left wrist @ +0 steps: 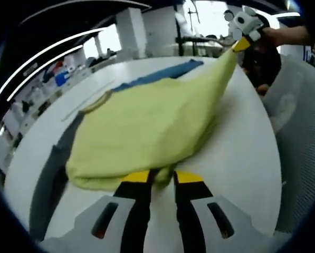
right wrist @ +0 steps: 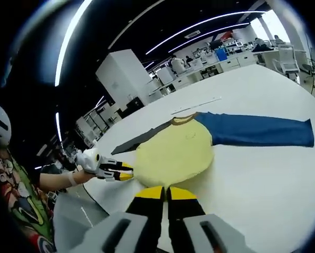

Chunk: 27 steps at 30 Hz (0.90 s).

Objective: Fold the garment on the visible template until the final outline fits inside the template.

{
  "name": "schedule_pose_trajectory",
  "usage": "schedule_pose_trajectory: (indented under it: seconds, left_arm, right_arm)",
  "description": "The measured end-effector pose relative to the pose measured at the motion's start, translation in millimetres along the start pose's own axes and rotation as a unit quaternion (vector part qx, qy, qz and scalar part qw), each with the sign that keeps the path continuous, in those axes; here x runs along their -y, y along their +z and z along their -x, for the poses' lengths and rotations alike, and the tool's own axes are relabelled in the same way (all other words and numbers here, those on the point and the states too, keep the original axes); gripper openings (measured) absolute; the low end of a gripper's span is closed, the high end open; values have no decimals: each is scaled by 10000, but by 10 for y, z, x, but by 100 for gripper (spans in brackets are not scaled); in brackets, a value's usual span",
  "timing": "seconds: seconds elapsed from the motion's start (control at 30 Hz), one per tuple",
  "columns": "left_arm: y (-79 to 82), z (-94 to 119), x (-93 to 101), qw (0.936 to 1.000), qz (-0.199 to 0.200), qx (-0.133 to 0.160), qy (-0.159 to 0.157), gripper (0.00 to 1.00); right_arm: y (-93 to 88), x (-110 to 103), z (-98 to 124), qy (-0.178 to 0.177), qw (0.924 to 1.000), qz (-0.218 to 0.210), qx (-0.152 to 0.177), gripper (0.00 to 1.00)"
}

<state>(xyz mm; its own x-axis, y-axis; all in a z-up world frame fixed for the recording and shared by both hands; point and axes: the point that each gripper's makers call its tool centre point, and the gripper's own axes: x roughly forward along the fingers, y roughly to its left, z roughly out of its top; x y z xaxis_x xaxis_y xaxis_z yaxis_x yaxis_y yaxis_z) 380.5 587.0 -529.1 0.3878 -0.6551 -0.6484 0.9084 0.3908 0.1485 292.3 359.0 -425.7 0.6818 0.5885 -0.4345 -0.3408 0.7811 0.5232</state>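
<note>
Garment: I see a soft, matte yellow shirt point(right wrist: 173, 153) with blue sleeves lying on the white tabletop point(right wrist: 263, 179); its yellow body is bunched into a rounded, slightly creased mound, and its fabric looks like plain knit.
Sleeve: one long blue sleeve point(right wrist: 257, 130) runs out flat from the yellow body toward the far side of the tabletop in the right gripper view; in the left gripper view a blue strip point(left wrist: 162, 75) shows just behind the yellow cloth.
Collar: a thin, darker yellow ribbed neckline point(right wrist: 182, 119) curves along the top of the yellow body, beside the start of the blue sleeve.
Template: a dark grey flat band point(left wrist: 51, 179) lies on the tabletop, partly under the garment; how far it runs beneath the cloth I cannot tell.
Left gripper: my left gripper point(left wrist: 161, 177) has its yellow-tipped black jaws clenched on the near hem of the yellow cloth, which folds between them; in the right gripper view it point(right wrist: 123, 171) meets the garment's edge from the left, with a hand point(right wrist: 75, 176) behind it.
Right gripper: my right gripper point(right wrist: 166, 193) pinches the garment's near edge, jaws closed together on the yellow fabric; in the left gripper view it point(left wrist: 242, 43) pulls a corner of the cloth up into a taut, pointed peak above the tabletop.
Surroundings: beyond the garment, white pillars and desks stand under long ceiling light strips.
</note>
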Motion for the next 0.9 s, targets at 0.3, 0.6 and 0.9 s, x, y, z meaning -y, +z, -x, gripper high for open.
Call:
schedule_pose_trajectory:
  seconds: [0.3,0.6,0.9]
  left_arm:
    - [21,19,-35,9999,30,-5,115,1]
    - [395,399,-258,9963,454,632,361,0]
    - [833,541,-781,9873,790,1199,675,0]
  right_arm:
    - [-5,25,-11,-49,10000,6,-5,0]
    - [61,81,-19,-90,9999,30,40,0]
    - [94,226,-65,-228,9997,2,40,0]
